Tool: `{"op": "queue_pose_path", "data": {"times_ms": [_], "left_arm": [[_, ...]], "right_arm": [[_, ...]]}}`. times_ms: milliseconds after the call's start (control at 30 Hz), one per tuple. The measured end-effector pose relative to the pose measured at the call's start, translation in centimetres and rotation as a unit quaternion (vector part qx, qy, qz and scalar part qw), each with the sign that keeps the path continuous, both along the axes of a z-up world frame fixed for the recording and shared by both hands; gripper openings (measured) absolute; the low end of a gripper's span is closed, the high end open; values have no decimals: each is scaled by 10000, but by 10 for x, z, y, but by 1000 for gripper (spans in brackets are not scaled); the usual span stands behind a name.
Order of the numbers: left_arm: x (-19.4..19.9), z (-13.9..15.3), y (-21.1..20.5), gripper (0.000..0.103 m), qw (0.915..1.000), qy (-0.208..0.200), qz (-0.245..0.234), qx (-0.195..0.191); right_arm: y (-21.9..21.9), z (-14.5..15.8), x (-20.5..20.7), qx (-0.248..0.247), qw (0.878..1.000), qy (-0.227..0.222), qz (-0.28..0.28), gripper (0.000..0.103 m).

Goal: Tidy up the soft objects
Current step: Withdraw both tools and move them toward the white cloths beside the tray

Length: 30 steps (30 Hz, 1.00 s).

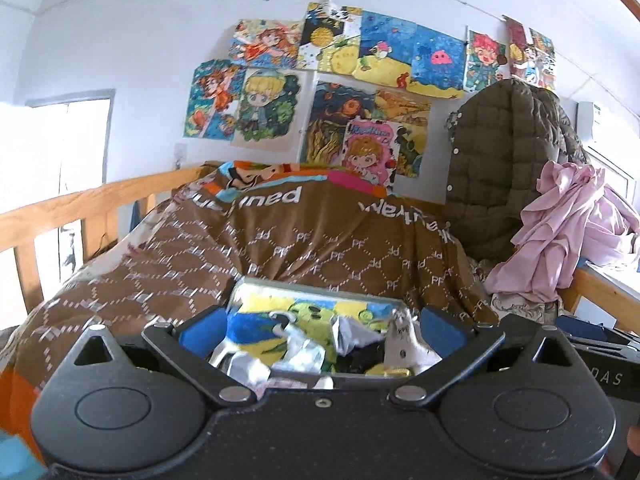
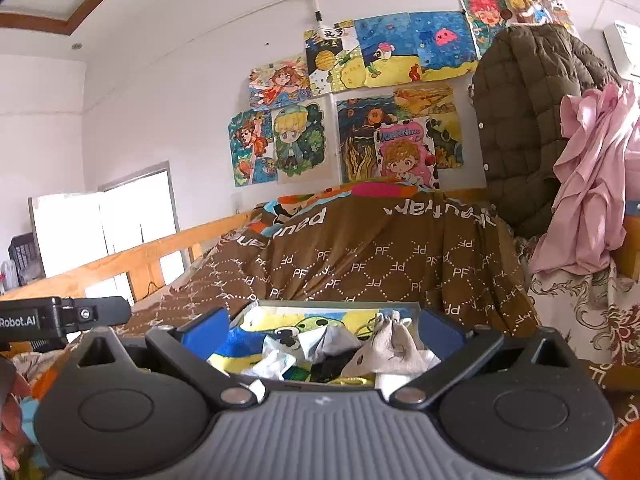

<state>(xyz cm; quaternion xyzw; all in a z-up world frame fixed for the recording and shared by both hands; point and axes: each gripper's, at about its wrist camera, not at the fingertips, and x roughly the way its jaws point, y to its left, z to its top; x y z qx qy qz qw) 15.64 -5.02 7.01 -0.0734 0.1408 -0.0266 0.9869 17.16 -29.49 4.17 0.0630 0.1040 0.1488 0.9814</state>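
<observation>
Both tools stand spread and empty: left gripper (image 1: 320, 320), right gripper (image 2: 322, 330). The soft items, a grey pouch (image 2: 386, 346) among crumpled cloths, lie in an open box (image 2: 336, 305) just ahead. Judged procedure: lower one gripper onto one item, pinch its bulk. Behind lies the brown blanket (image 2: 360, 256)

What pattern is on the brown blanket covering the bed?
White dotted diamond lattice with "PF" letters on the brown blanket; clearest in the right wrist view.

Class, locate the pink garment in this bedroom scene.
In both views the pink garment hangs at the right, beside the olive quilted jacket, past the brown blanket.
</observation>
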Motion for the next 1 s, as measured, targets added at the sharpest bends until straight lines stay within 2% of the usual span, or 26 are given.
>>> {"op": "queue_pose_path", "data": {"times_ms": [500, 833, 1000], "left_arm": [[-58, -30, 37, 102, 9994, 226, 223, -166], [-58, -53, 63, 102, 9958, 671, 399, -477], [-52, -70, 73, 102, 9901, 1088, 708, -540]], "right_arm": [[20, -16, -43, -343, 9992, 207, 20, 103], [50, -32, -47, -934, 9941, 498, 234, 103], [61, -40, -41, -1034, 9914, 731, 334, 103]]}}
